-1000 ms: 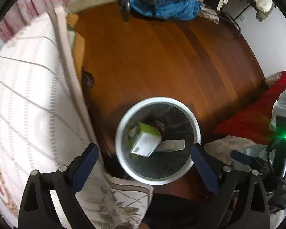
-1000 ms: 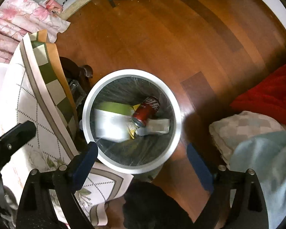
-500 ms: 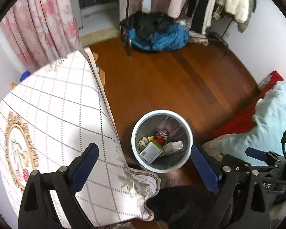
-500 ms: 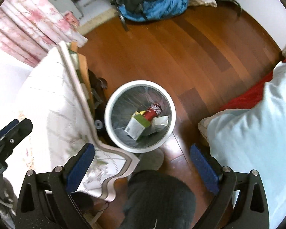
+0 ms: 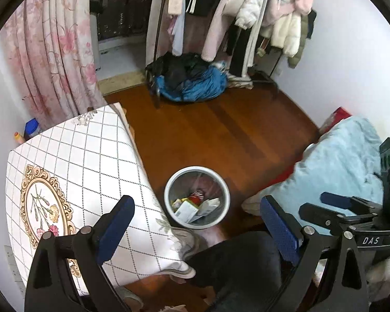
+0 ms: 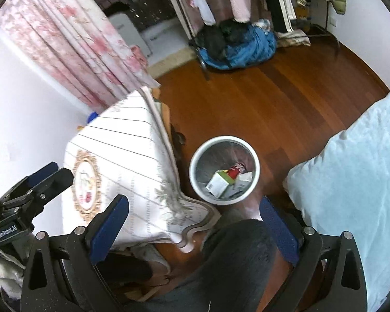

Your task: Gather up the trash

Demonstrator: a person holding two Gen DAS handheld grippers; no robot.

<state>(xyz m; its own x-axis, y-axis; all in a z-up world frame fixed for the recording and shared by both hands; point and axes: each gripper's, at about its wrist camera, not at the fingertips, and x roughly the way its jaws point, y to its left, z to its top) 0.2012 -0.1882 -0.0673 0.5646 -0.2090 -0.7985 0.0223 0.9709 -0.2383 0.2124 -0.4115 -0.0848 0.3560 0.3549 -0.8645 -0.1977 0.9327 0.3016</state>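
Note:
A round white-rimmed trash bin [image 5: 222,182] [image 6: 200,153] stands on the wooden floor beside the table. Inside it lie a white and green carton [image 5: 187,210] [image 6: 218,182], a red can [image 5: 196,196] [image 6: 234,171] and a flat white packet [image 5: 210,204] [image 6: 244,178]. My left gripper [image 5: 196,221] hangs high above the bin, open, with nothing between its blue pads. My right gripper [image 6: 192,223] is also well above the bin, open and holding nothing. Each gripper shows at the edge of the other's view.
A table under a white checked cloth [image 5: 85,161] stands left of the bin. A pale blue blanket [image 6: 356,161] over red bedding lies right. A clothes rack with a blue heap [image 5: 192,85] stands at the far wall. The person's dark trouser leg [image 6: 236,260] is below.
Both grippers have risen steadily away from the bin, so it looks much smaller and more of the room shows. The carton has settled in the bin.

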